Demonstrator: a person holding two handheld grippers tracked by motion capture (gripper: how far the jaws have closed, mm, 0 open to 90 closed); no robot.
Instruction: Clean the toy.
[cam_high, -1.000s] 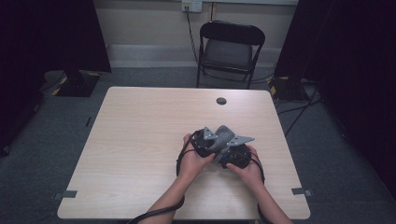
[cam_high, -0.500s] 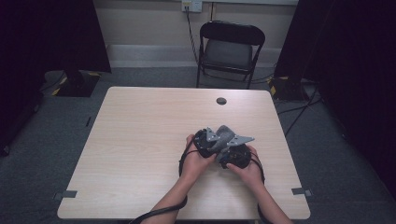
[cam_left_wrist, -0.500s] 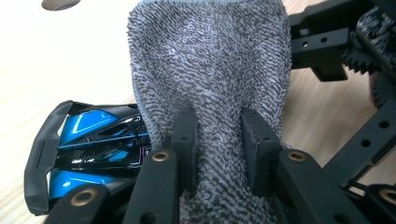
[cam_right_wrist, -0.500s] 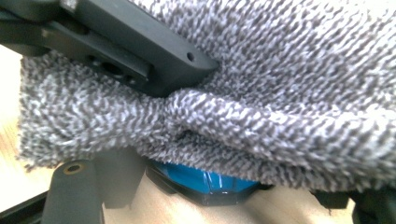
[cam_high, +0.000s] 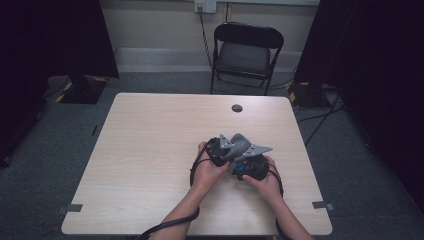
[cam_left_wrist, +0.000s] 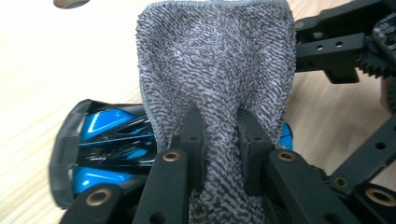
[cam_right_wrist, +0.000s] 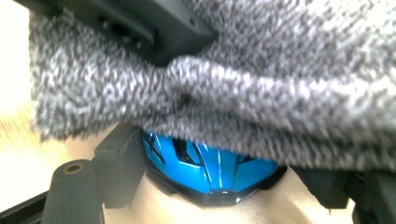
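A grey terry cloth (cam_left_wrist: 215, 60) hangs bunched between the pads of my left gripper (cam_left_wrist: 219, 126), which is shut on it; its jaws have just been closing on the cloth. Under the cloth lies a blue and black toy car (cam_left_wrist: 112, 144). My right gripper (cam_right_wrist: 219, 158) holds that car (cam_right_wrist: 215, 175) across its body, one pad against its side, while the cloth (cam_right_wrist: 280, 98) drapes over it. In the high view both hands meet at the table's right middle, left gripper (cam_high: 222, 150) beside right gripper (cam_high: 248, 169), the cloth (cam_high: 240, 141) on top.
The light wooden table (cam_high: 150, 150) has a round cable hole (cam_high: 237, 108) near its far edge. A black folding chair (cam_high: 247, 50) stands behind the table. Cables trail from both grippers off the near edge.
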